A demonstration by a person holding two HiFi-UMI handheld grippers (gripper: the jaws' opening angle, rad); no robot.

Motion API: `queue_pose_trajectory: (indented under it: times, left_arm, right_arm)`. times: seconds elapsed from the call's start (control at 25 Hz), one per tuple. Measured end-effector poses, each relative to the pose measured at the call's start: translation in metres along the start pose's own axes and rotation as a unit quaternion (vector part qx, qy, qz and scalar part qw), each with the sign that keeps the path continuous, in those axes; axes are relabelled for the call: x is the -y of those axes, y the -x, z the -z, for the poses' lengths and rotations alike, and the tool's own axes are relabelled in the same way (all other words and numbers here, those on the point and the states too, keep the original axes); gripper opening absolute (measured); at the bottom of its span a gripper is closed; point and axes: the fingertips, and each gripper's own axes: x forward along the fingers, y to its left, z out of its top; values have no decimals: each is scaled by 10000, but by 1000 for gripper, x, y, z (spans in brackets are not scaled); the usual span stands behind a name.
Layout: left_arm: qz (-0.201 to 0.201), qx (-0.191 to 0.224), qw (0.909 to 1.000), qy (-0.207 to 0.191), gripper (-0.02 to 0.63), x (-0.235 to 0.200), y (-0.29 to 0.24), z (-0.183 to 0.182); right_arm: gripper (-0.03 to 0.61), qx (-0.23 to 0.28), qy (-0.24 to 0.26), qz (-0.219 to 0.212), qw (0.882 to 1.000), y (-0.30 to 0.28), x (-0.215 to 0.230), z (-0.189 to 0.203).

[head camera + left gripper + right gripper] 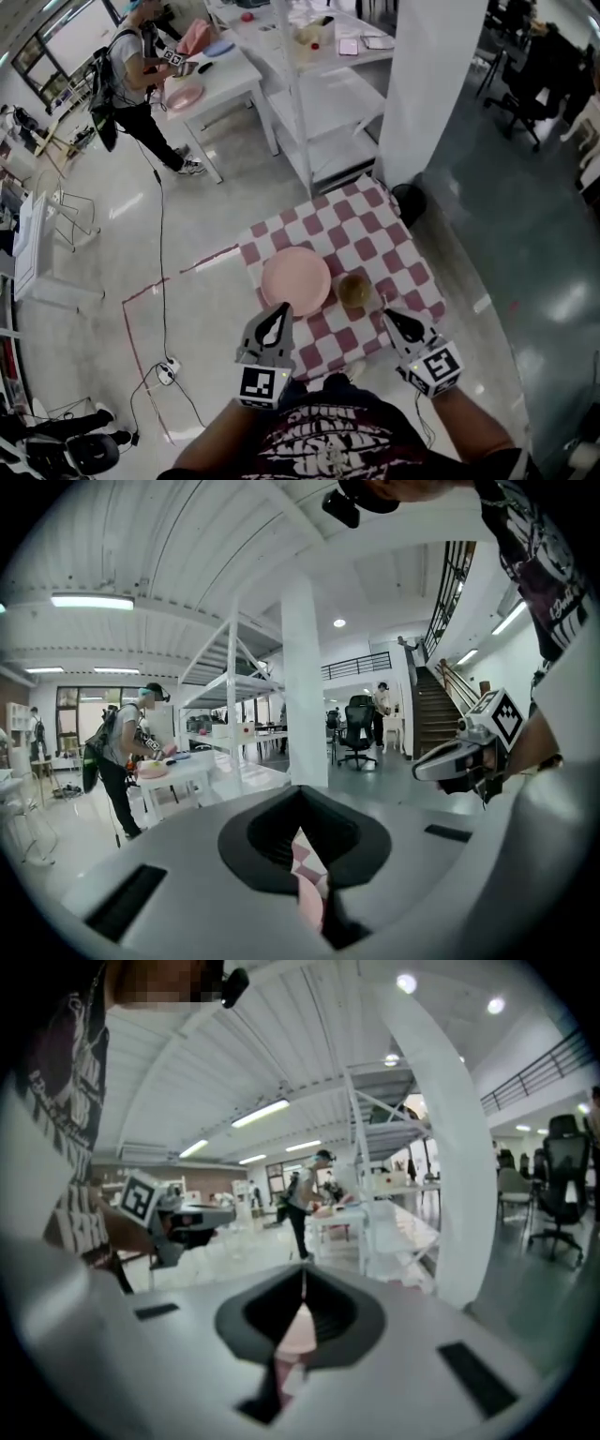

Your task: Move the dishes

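Note:
A round pink plate (295,279) lies on the small table with the red-and-white checked cloth (375,234). A small, yellowish glass bowl (354,289) stands just right of the plate. My left gripper (281,309) hovers at the plate's near edge, its jaws closed to a point with nothing between them. My right gripper (386,314) sits just below and right of the bowl, also shut and empty. In the left gripper view the left gripper (300,794) shows a sliver of pink plate (311,907) through the slot behind its tips. In the right gripper view the right gripper (303,1274) shows the same.
A white pillar (427,84) and a white shelf rack (328,103) stand just beyond the table. At the far left a person (131,75) works at a white table (225,84) with another pink plate (185,95). Cables and a socket (167,370) lie on the floor.

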Motion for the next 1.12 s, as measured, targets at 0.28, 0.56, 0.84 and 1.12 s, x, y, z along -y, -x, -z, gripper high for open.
queue_pose_trajectory:
  times: [0.28, 0.56, 0.84, 1.12]
  left_arm:
    - [-1, 60, 10000, -8, 29, -19, 12, -5]
    - [466, 377, 9982, -19, 29, -33, 7, -20]
    - [769, 697, 9945, 149, 29, -58, 14, -45]
    - [1032, 879, 9901, 358, 29, -79, 17, -70]
  right_arm:
    - [35, 114, 750, -170, 9970, -21, -47, -32]
    - [36, -328, 1708, -332, 9842, -34, -91, -56]
    - [35, 598, 1250, 946, 9858, -47, -97, -115]
    - [35, 939, 1056, 2040, 9687, -43, -107, -132]
